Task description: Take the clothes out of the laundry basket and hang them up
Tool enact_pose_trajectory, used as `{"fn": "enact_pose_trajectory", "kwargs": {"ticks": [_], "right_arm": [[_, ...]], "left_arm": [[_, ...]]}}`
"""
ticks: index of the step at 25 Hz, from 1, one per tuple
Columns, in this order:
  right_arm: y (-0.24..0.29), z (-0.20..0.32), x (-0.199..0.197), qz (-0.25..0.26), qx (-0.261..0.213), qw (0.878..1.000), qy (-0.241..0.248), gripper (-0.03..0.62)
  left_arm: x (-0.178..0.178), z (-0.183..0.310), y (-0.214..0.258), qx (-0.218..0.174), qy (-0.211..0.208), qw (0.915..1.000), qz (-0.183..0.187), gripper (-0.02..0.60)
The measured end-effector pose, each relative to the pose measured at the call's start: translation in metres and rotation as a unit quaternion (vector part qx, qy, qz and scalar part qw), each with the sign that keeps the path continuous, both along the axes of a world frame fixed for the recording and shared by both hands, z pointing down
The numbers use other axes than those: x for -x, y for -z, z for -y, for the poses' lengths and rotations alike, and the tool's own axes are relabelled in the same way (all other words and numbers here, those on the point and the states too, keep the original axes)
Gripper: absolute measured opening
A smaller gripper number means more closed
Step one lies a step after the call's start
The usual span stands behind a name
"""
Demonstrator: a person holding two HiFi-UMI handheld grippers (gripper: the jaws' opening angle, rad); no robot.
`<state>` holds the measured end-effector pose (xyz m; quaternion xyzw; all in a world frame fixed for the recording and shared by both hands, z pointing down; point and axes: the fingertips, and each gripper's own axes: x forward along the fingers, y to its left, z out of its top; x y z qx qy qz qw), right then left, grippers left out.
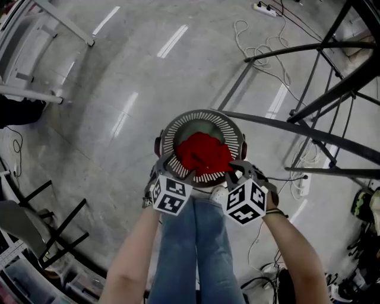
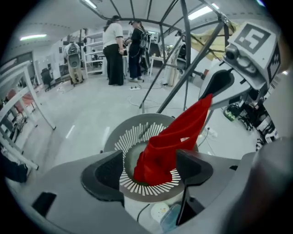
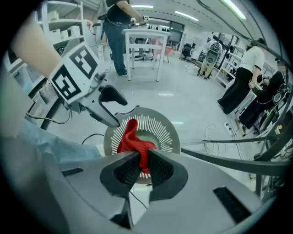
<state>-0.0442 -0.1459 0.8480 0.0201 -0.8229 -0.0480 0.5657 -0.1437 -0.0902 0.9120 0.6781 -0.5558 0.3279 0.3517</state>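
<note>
A round grey slatted laundry basket (image 1: 176, 128) stands on the floor in front of the person's legs. A red garment (image 1: 202, 152) rises out of it. My right gripper (image 3: 143, 167) is shut on a fold of the red garment (image 3: 132, 139), above the basket (image 3: 160, 128). In the left gripper view the garment (image 2: 171, 141) hangs as a stretched strip from the right gripper (image 2: 215, 89) down into the basket (image 2: 132, 137). My left gripper (image 2: 149, 171) is open, with the garment's lower part showing between its jaws and its pads not pressing on it. Both grippers sit at the basket's near rim: left (image 1: 170, 168), right (image 1: 238, 168).
A black metal hanging rack (image 1: 314, 127) with slanted bars stands right of the basket. Cables (image 1: 255, 50) and a power strip (image 1: 266, 9) lie on the floor behind. A white frame (image 1: 35, 41) is at far left. People (image 2: 114, 50) stand in the background by a white table (image 3: 144, 39).
</note>
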Motion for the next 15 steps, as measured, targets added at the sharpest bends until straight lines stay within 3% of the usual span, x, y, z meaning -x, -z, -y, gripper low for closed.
{"fn": "enact_pose_trajectory", "kwargs": {"ticks": [3,9,12,15], "right_arm": [[0.024,0.0,-0.002,0.022,0.009,1.0,-0.006,0.031],[0.054,0.003,-0.006,0.043,0.012,0.998,-0.035,0.031],[0.06,0.013,-0.009,0.044,0.009,0.998,-0.052,0.031],[0.07,0.021,-0.01,0.05,0.01,0.997,-0.065,0.031]], "left_arm": [[-0.012,0.002,-0.005,0.003,-0.045,0.999,0.004,0.33],[-0.05,-0.013,-0.007,-0.003,-0.123,0.9919,-0.03,0.331],[-0.069,-0.022,-0.01,-0.01,-0.165,0.9861,-0.019,0.331],[-0.079,-0.024,-0.019,-0.01,-0.18,0.9835,-0.008,0.331]]}}
